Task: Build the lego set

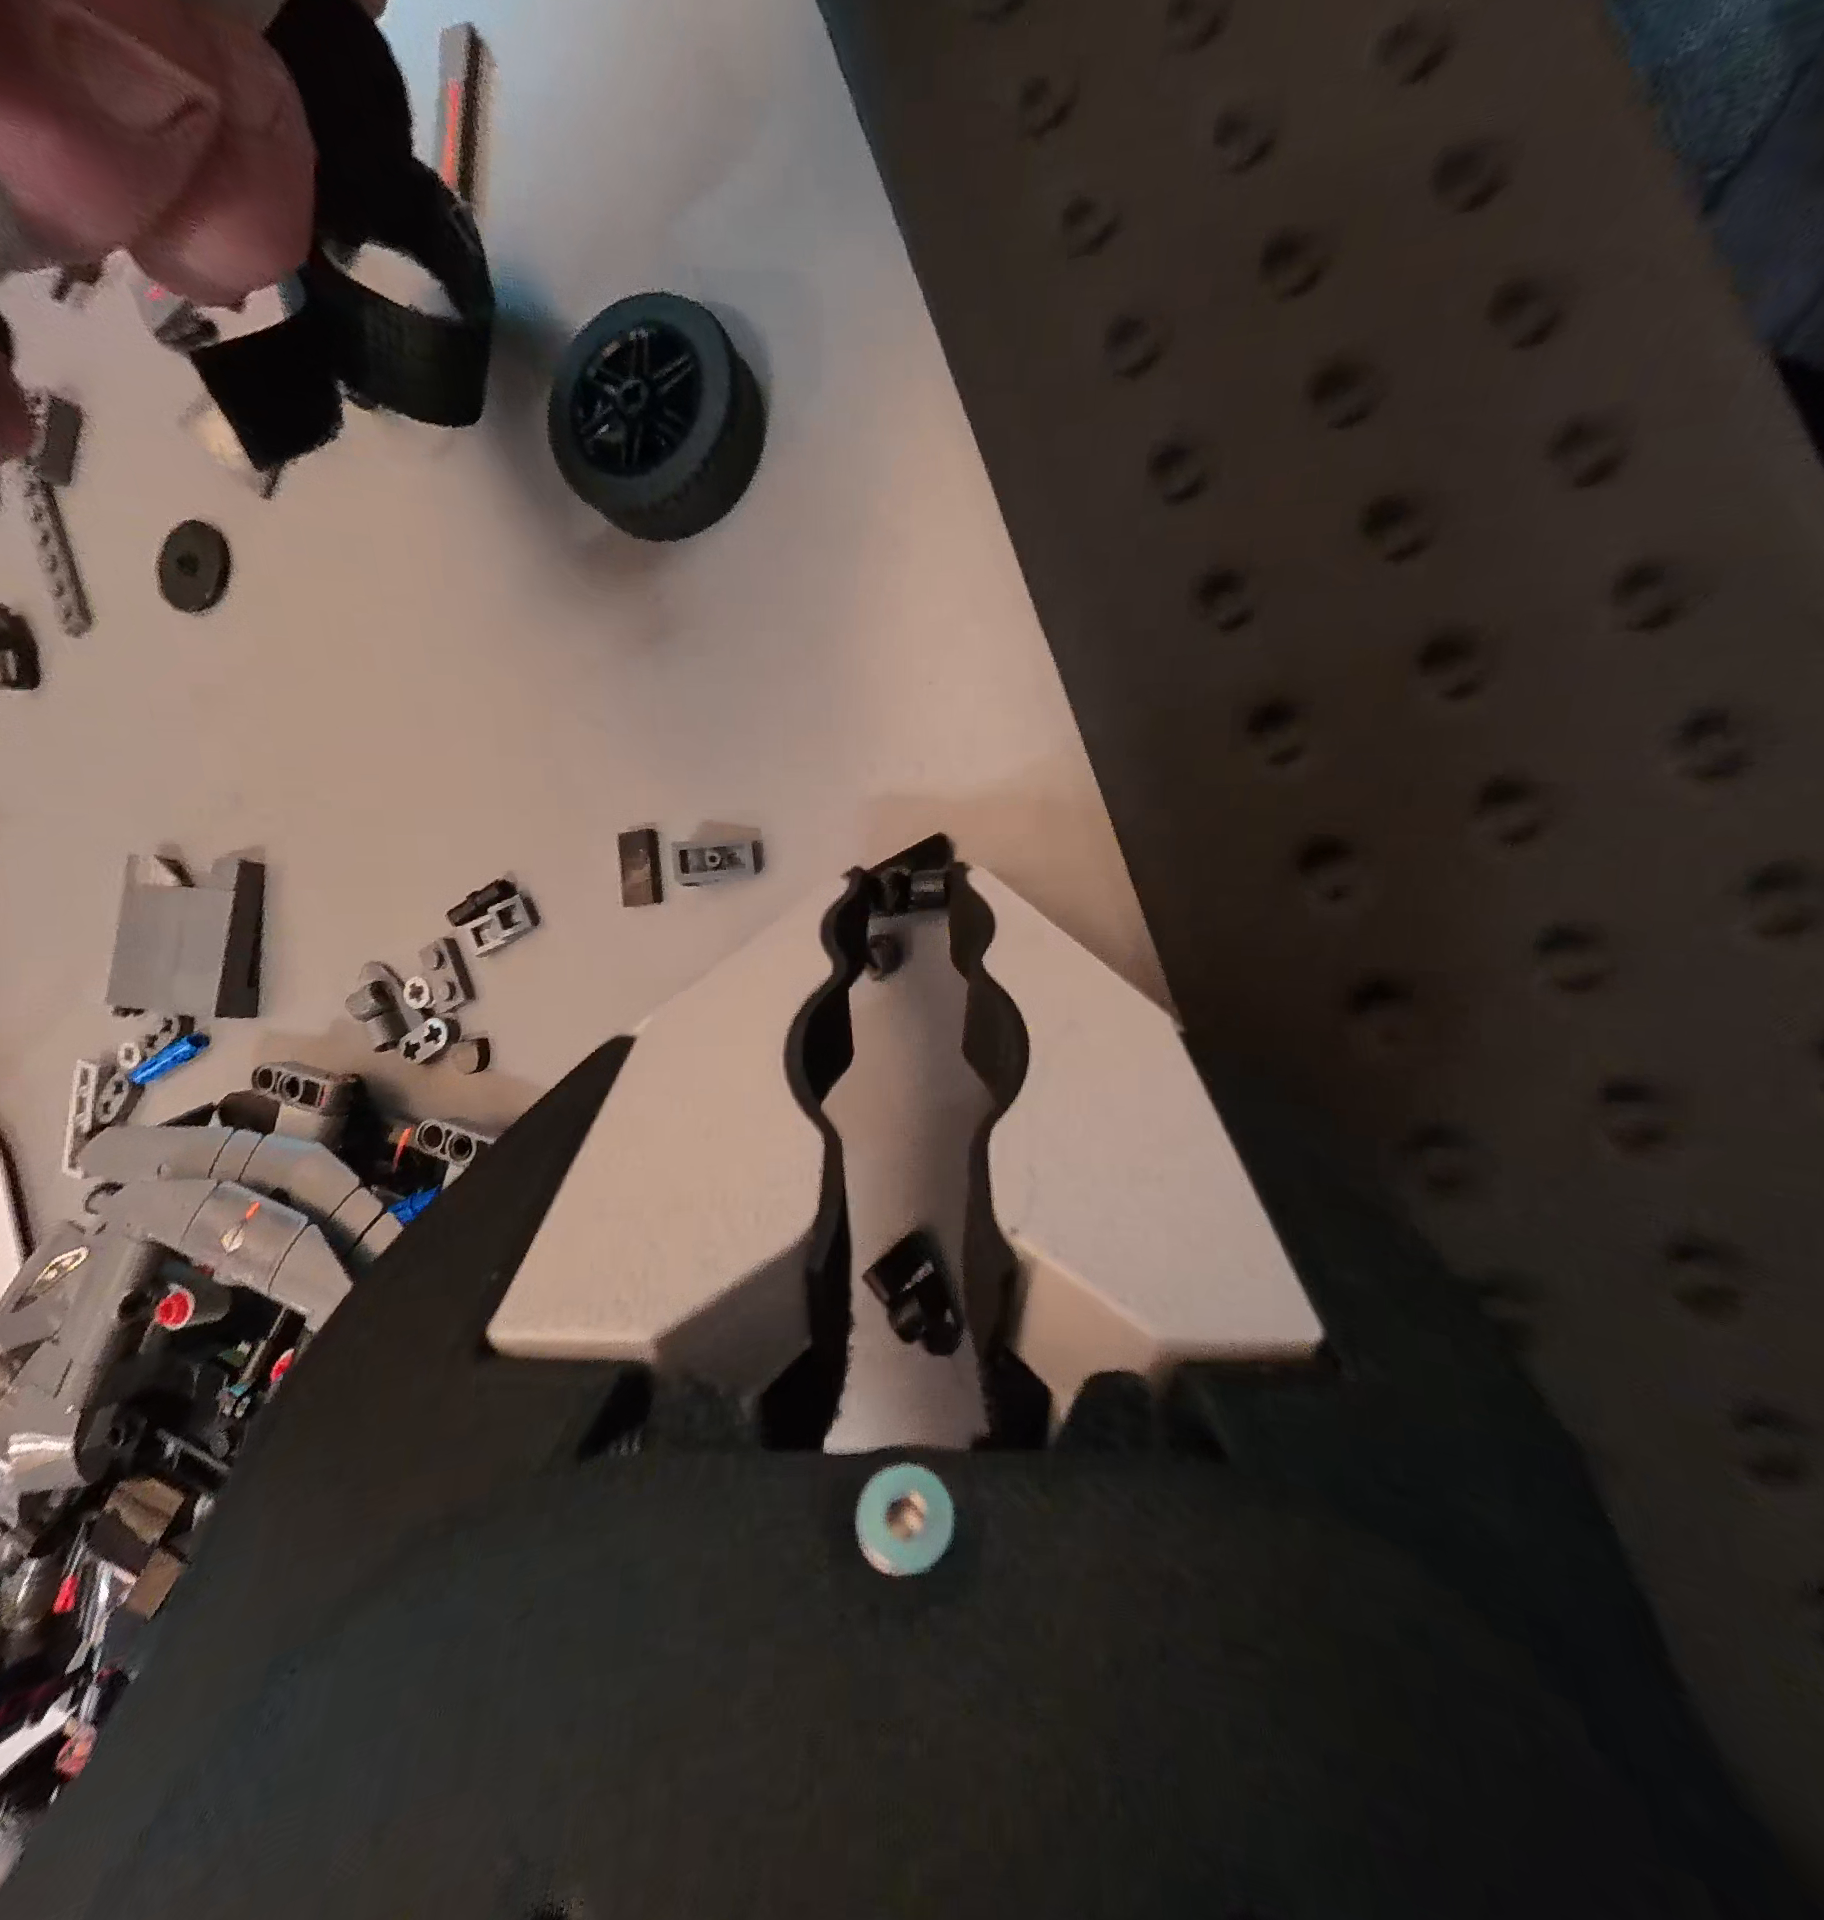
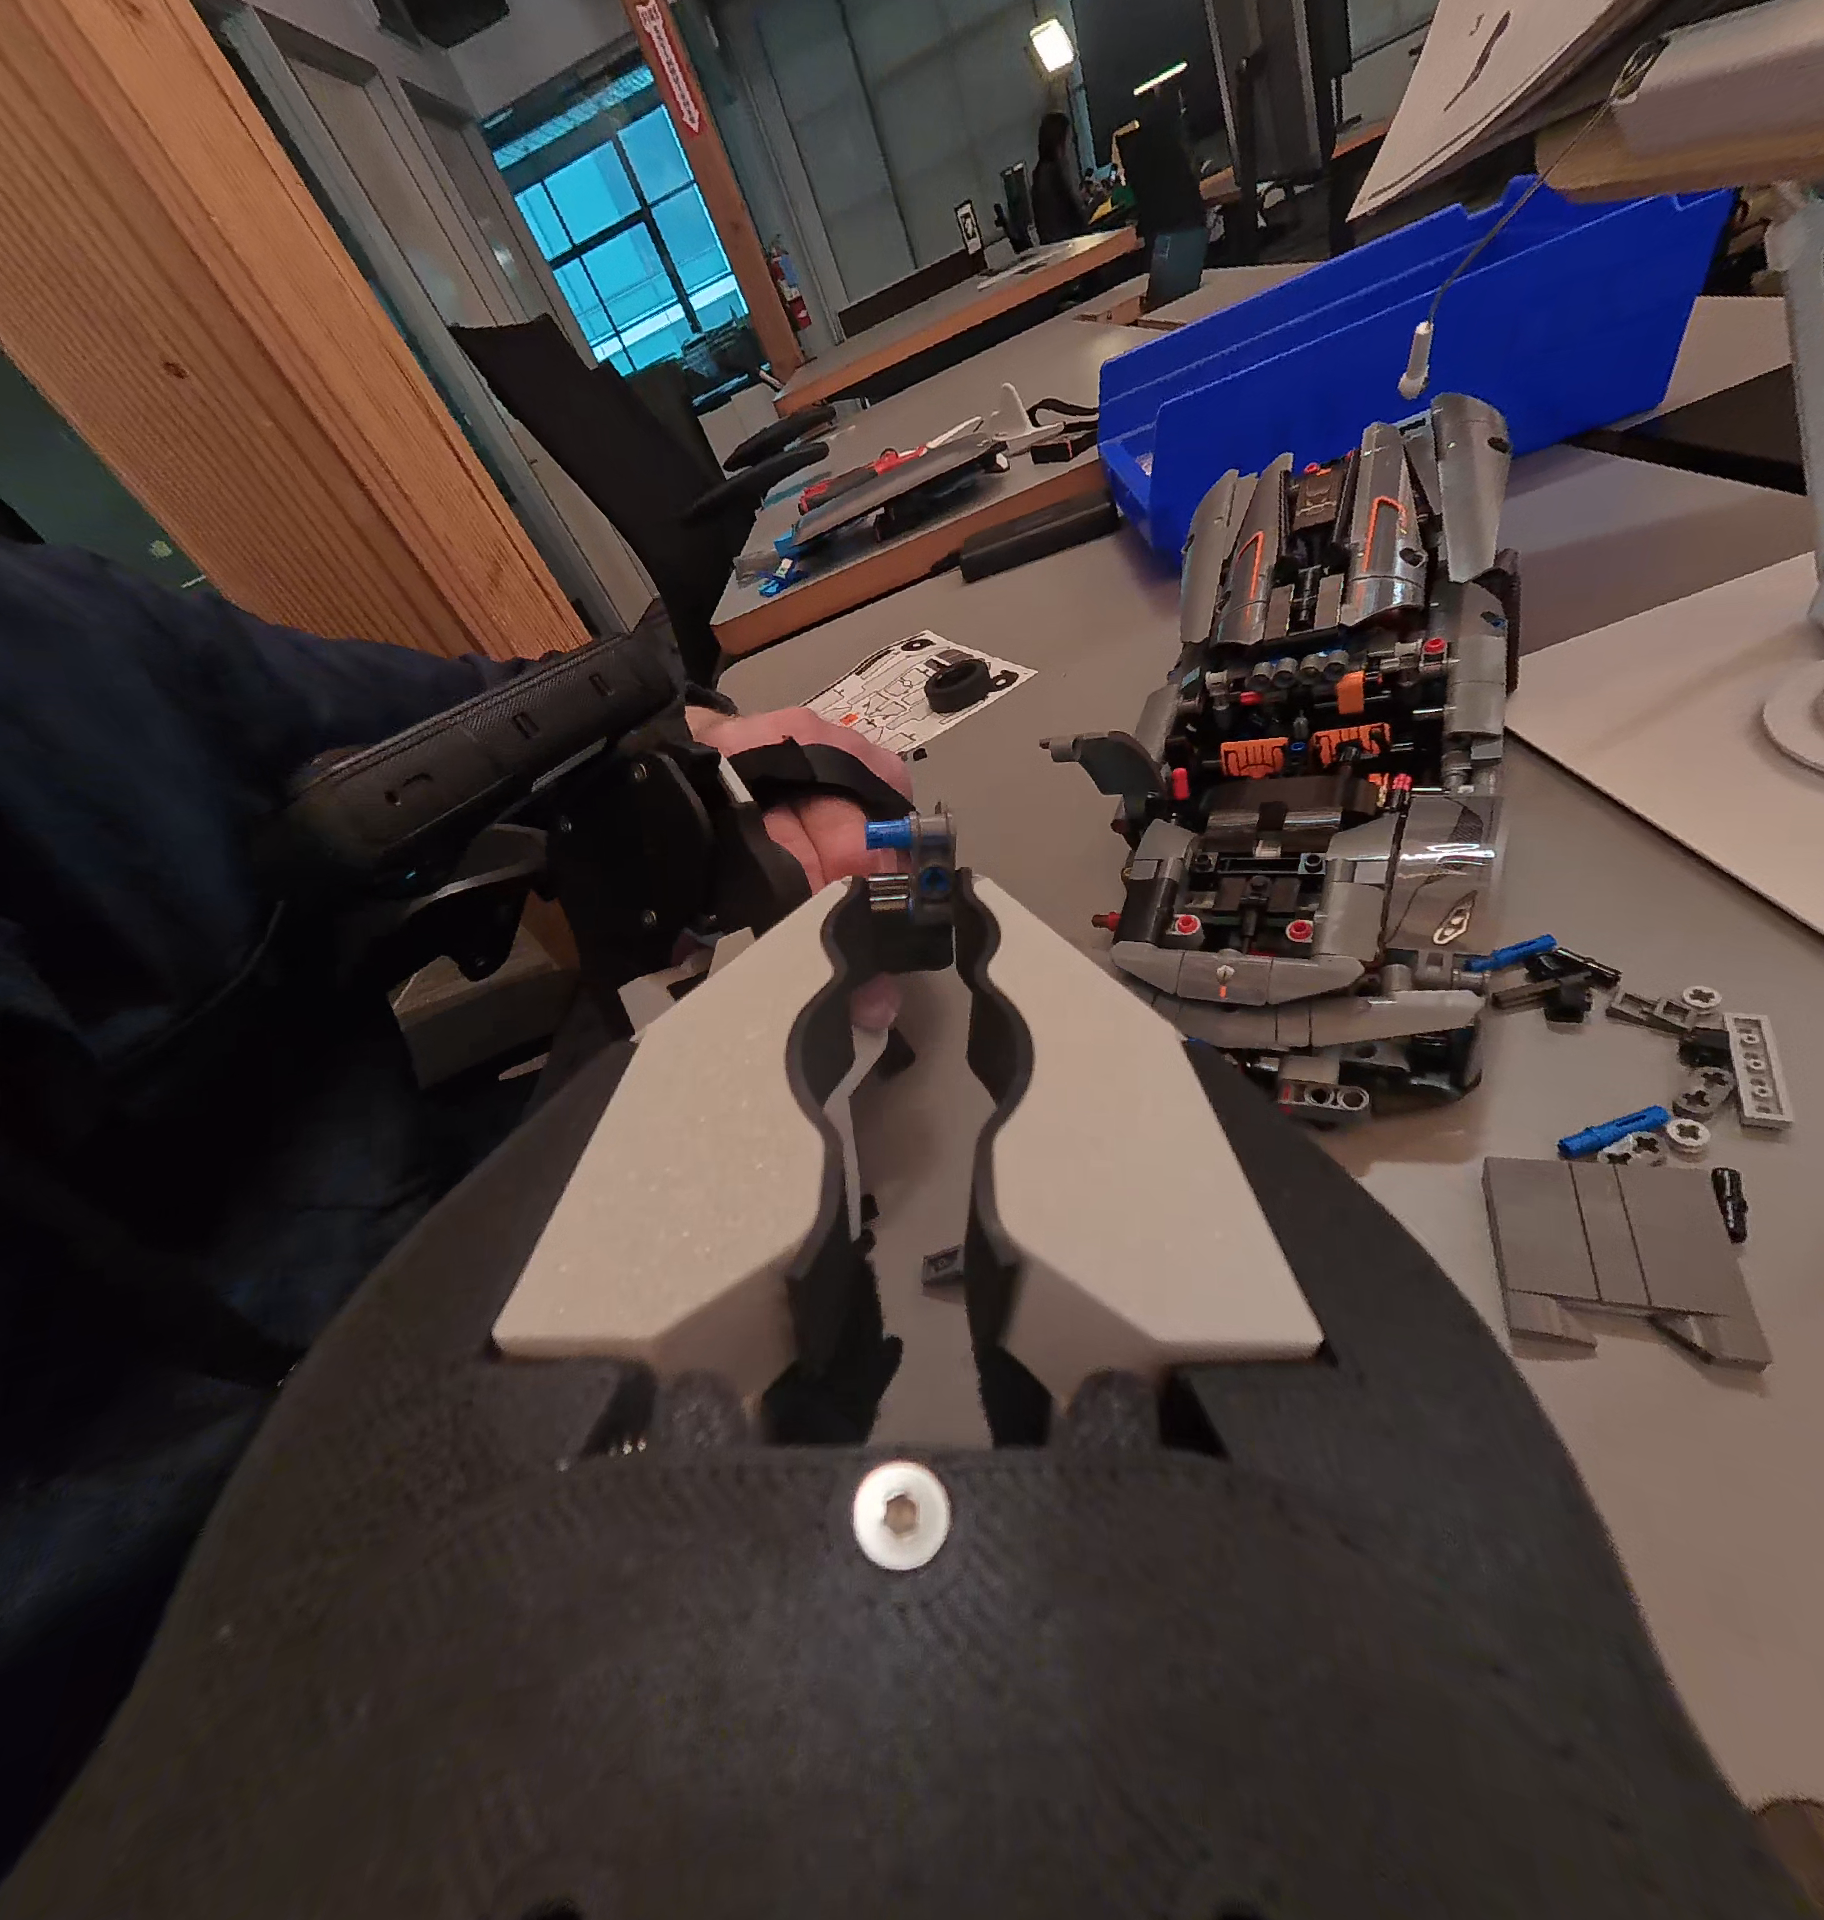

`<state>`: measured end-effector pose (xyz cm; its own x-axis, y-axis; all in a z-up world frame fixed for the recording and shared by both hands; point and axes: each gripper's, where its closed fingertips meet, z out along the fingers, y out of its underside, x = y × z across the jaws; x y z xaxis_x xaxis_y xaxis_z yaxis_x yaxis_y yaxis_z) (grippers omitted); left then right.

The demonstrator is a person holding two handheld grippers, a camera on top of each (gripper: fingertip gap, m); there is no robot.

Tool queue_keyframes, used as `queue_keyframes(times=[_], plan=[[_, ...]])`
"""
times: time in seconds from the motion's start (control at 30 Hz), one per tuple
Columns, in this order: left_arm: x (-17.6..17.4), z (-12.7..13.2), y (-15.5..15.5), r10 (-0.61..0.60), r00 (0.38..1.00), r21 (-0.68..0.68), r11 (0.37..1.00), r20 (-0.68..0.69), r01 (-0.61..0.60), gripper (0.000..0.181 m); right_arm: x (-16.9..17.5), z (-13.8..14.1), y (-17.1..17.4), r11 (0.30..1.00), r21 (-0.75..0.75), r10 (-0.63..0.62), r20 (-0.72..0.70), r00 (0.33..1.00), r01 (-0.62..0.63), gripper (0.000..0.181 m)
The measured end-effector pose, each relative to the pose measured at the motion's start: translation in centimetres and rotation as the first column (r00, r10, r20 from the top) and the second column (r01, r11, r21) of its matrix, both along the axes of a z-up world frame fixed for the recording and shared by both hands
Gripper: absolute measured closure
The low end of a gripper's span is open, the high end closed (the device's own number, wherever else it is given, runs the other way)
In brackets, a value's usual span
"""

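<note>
Left tool (image 1: 903, 883): its tips are pinching a small black connector piece (image 1: 913, 878) and hovering above the pale desk (image 1: 492, 707).
Right tool (image 2: 906, 902): its tips are gripping a small grey-and-black assembly with a blue pin (image 2: 913, 868), raised off the desk in front of a person's strapped hand (image 2: 825, 800).
Car model (image 2: 1334, 748): the part-built grey car is sitting on the desk to the right of the right tool, well apart from it; in the left wrist view it is showing at the lower left (image 1: 160, 1309).
Loose wheel (image 1: 659, 416): it is lying on the desk ahead and left of the left tool.
Loose parts: grey and blue bits (image 2: 1666, 1081) and a grey panel (image 2: 1614, 1257) are lying right of the right tool, near the car.
Second black pin (image 1: 913, 1288): it is lying on the desk beneath the left tool's fingers.
Writing: a printed sheet (image 2: 918, 686) is lying behind the hand; nothing legible.
Blue bin (image 2: 1407, 343): it is standing behind the car.
</note>
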<state>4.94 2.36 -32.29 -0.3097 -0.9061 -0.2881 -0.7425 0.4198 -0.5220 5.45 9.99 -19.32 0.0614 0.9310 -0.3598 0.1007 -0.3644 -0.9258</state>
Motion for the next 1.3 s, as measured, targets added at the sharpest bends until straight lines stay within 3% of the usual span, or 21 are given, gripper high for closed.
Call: queue_keyframes(times=[0.17,0.3,0.43,0.6,0.73,0.8,1.03,1.3], plan=[[-0.4,2.1,1.3,0.116,0.988,-0.016,0.993,0.106,-0.115,0.169,0.4,0.9,-0.1,0.999,-0.033,0.013,-0.066,0.998,-0.015,0.167],[-1.6,4.8,1.7,0.226,0.95,-0.133,0.971,0.214,-0.201,0.169,0.3,1.4,-0.5,0.999,-0.041,0.03,-0.097,0.995,-0.034,0.167],[-2.6,6.4,-0.1,0.282,0.924,-0.352,0.918,0.257,-0.182,0.169,-0.1,1.4,-1.4,0.998,-0.017,0.06,-0.078,0.995,-0.062,0.167],[-3.2,5.7,-4.9,0.204,0.956,-0.523,0.85,0.211,-0.066,0.169,-0.2,1.1,-2.6,0.996,0.001,0.094,-0.06,0.994,-0.094,0.168],[-3.7,2.2,-5.8,0.125,0.988,-0.369,0.926,0.093,-0.083,0.168,-0.1,1.1,-2.8,0.995,0.001,0.095,-0.062,0.994,-0.095,0.168],[-3.5,2.4,-6.4,0.086,0.991,-0.341,0.939,0.105,-0.045,0.166,-0.1,1.0,-2.8,0.996,0.003,0.094,-0.058,0.994,-0.094,0.168],[-3.7,3.0,-6.1,0.098,0.995,-0.169,0.981,0.007,-0.095,0.15,0.1,1.1,-2.8,0.996,0.019,0.09,-0.053,0.995,-0.089,0.167],[-3.1,2.2,-5.5,0.147,0.984,0.092,0.986,-0.102,-0.138,0.166,0.3,1.7,-3.0,0.995,0.048,0.085,-0.063,0.994,-0.082,0.168]])
